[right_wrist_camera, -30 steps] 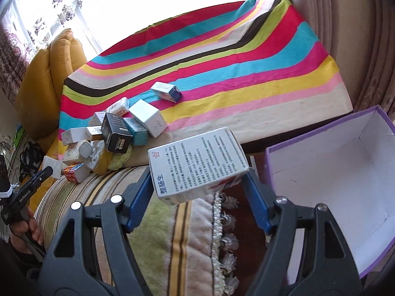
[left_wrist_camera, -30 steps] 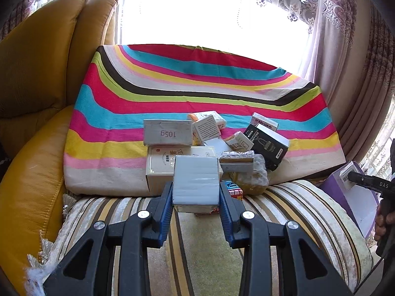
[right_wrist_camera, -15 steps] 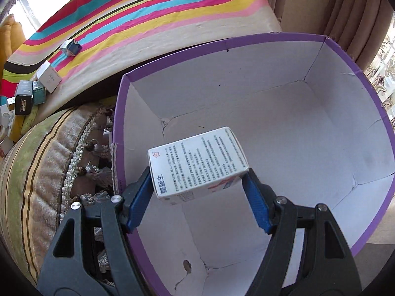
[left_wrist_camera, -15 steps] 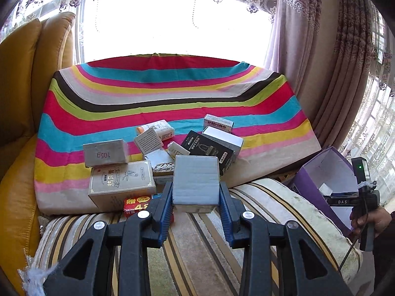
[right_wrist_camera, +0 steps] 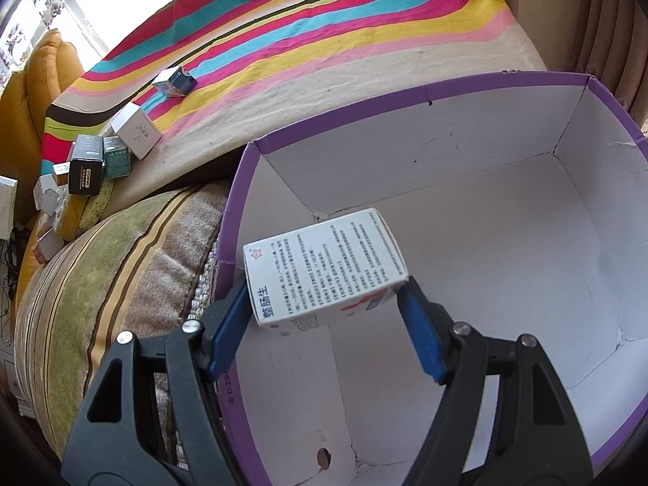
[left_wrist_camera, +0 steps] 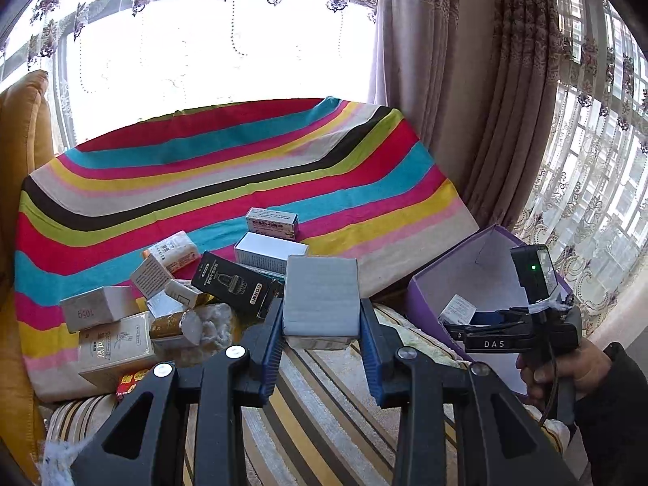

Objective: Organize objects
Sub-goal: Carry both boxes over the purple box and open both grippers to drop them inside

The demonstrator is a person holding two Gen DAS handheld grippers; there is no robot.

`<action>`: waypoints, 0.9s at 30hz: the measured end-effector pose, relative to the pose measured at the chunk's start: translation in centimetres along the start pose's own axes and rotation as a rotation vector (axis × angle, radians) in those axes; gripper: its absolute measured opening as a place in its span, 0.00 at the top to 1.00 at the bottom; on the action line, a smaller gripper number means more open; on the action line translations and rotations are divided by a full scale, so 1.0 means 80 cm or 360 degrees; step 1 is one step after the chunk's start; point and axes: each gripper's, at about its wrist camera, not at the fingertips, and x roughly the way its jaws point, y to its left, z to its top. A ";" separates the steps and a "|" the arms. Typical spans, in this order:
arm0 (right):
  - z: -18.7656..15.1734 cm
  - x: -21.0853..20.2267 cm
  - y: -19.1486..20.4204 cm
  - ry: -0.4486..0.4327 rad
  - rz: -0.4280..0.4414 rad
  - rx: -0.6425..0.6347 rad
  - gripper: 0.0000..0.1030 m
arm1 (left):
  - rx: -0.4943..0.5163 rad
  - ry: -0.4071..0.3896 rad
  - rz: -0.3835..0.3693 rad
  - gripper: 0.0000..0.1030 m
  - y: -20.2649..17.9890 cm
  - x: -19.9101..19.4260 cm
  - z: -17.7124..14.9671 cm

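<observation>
My left gripper (left_wrist_camera: 320, 326) is shut on a pale grey-blue box (left_wrist_camera: 320, 295), held above the striped cushion (left_wrist_camera: 324, 413). Behind it a pile of small boxes (left_wrist_camera: 162, 303) lies on the rainbow-striped cloth (left_wrist_camera: 243, 170), among them a black box (left_wrist_camera: 237, 285). My right gripper (right_wrist_camera: 324, 308) is shut on a white box with printed text (right_wrist_camera: 324, 267) and holds it inside the purple carton (right_wrist_camera: 425, 93), above its white floor. In the left wrist view that carton (left_wrist_camera: 421, 295) stands at the right, with the right gripper (left_wrist_camera: 486, 324) and a hand (left_wrist_camera: 567, 372) in it.
A mustard leather sofa (left_wrist_camera: 20, 154) flanks the cloth on the left. Curtains (left_wrist_camera: 465, 101) and a bright window (left_wrist_camera: 202, 60) stand behind. Scattered boxes (right_wrist_camera: 133, 129) lie on the cloth in the right wrist view. The striped cushion (right_wrist_camera: 101, 283) borders the carton's left wall.
My left gripper swung right with the grey-blue box, bringing the purple carton into view. My right gripper carried the white box from over the cushion down into the carton.
</observation>
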 end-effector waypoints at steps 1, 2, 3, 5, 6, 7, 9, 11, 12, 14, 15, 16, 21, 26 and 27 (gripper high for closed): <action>0.000 0.001 0.004 -0.0005 0.0006 0.0003 0.27 | 0.0005 0.0001 -0.0010 0.65 -0.005 0.002 0.003; -0.001 -0.001 0.004 -0.0014 0.0005 0.0009 0.27 | 0.0014 0.0001 -0.0018 0.65 -0.010 0.003 0.005; -0.002 -0.003 0.003 -0.0025 0.0011 0.0020 0.27 | 0.0026 0.0002 -0.0028 0.65 -0.015 0.006 0.008; -0.003 -0.005 0.002 -0.0036 0.0035 0.0043 0.27 | 0.0051 0.0009 -0.0056 0.65 -0.027 0.014 0.014; -0.004 -0.007 0.000 -0.0041 0.0044 0.0059 0.26 | 0.0066 0.0016 -0.0073 0.65 -0.035 0.020 0.017; -0.004 -0.009 -0.002 -0.0052 0.0045 0.0087 0.26 | 0.0079 0.0025 -0.0092 0.65 -0.043 0.026 0.019; -0.007 -0.020 -0.010 -0.0091 0.0031 0.0135 0.26 | 0.0094 0.0052 -0.0142 0.65 -0.057 0.038 0.023; -0.011 -0.036 -0.020 -0.0144 -0.0049 0.0182 0.26 | 0.0115 0.0082 -0.0202 0.65 -0.073 0.050 0.026; -0.014 -0.044 -0.026 -0.0168 -0.0088 0.0200 0.26 | 0.0127 0.0099 -0.0230 0.65 -0.081 0.055 0.026; -0.022 -0.060 -0.040 -0.0213 -0.0174 0.0240 0.26 | 0.0156 0.0132 -0.0285 0.65 -0.098 0.067 0.027; -0.027 -0.067 -0.047 -0.0224 -0.0219 0.0256 0.26 | 0.0168 0.0149 -0.0320 0.65 -0.108 0.073 0.027; -0.028 -0.072 -0.054 -0.0230 -0.0257 0.0269 0.26 | 0.0180 0.0166 -0.0347 0.65 -0.117 0.078 0.026; -0.047 -0.096 -0.083 -0.0243 -0.0349 0.0331 0.25 | 0.0229 0.0261 -0.0487 0.65 -0.157 0.104 0.020; -0.061 -0.117 -0.093 -0.0299 -0.0410 0.0366 0.18 | 0.0247 0.0334 -0.0538 0.44 -0.175 0.116 0.011; -0.062 -0.121 -0.092 -0.0316 -0.0428 0.0363 0.18 | 0.0234 0.0328 -0.0529 0.34 -0.173 0.115 0.010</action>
